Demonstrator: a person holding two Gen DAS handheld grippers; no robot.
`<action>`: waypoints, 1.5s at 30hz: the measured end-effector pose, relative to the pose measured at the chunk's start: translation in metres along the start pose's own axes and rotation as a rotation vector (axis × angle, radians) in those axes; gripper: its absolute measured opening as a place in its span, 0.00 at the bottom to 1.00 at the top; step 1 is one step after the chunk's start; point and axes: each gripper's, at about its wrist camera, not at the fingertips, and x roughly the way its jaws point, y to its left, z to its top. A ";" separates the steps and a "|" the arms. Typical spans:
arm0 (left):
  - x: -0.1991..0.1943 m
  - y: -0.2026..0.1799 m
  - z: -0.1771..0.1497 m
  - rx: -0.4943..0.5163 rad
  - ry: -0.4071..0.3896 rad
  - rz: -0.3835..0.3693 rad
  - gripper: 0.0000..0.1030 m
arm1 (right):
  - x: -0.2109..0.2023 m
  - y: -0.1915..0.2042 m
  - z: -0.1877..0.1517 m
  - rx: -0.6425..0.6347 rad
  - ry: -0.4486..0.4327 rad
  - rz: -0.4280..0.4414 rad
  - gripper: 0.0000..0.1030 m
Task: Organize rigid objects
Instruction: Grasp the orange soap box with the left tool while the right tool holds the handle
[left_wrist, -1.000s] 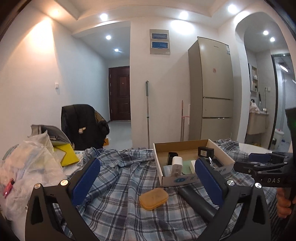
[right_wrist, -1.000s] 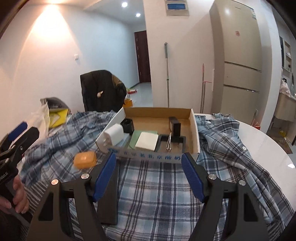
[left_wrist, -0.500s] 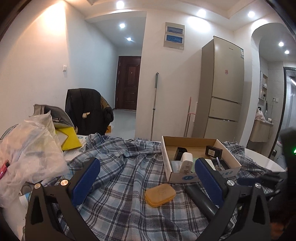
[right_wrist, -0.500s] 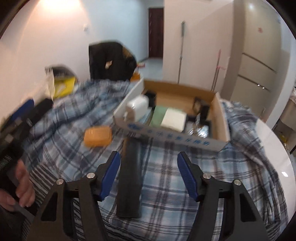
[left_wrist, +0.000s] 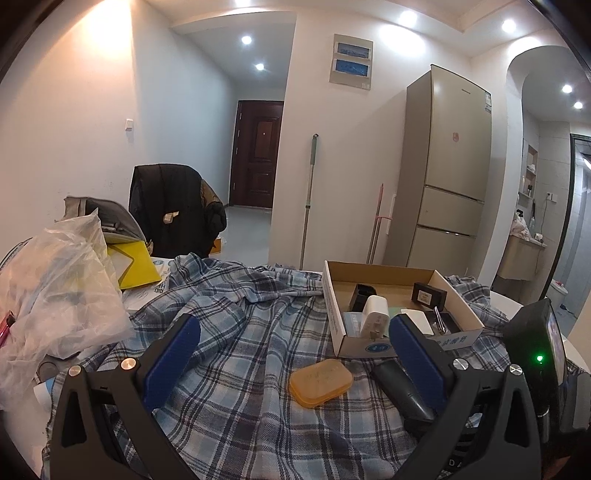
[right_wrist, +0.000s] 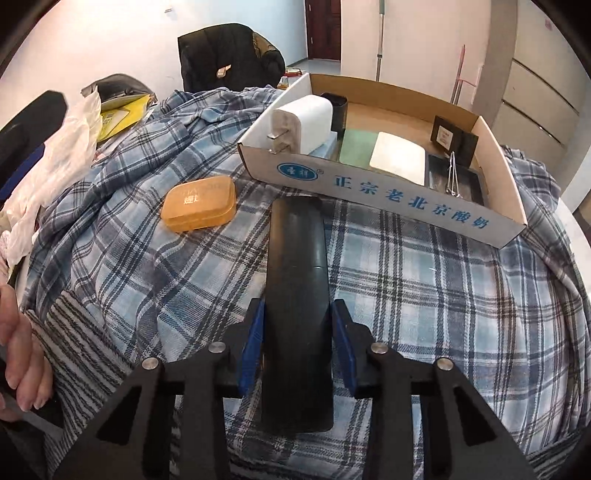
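Since half a second ago the right gripper (right_wrist: 297, 345) has dropped and narrowed around the black remote (right_wrist: 297, 295), which lies on the plaid cloth (right_wrist: 122, 236) just before the cardboard box (right_wrist: 384, 192). Left gripper (left_wrist: 295, 350) hangs wide, empty. Pinched at its near end, the long remote could pivot, snag the box's front wall, or nudge the orange case (right_wrist: 199, 208).

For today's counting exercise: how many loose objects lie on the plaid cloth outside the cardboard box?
2. A flat orange plastic case lies left of the long black remote-like bar, which sits between the right gripper pads, pointing at the shallow cardboard box. Folds may hide others.
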 end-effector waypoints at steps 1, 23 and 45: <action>0.000 0.001 0.000 -0.006 0.002 0.001 1.00 | -0.001 -0.002 0.000 0.009 0.002 0.007 0.34; 0.049 0.014 0.002 -0.075 0.378 0.067 1.00 | -0.043 -0.081 -0.019 0.125 -0.105 -0.016 0.34; 0.123 -0.012 -0.007 -0.287 0.784 -0.097 0.58 | -0.039 -0.077 -0.022 0.109 -0.100 0.053 0.34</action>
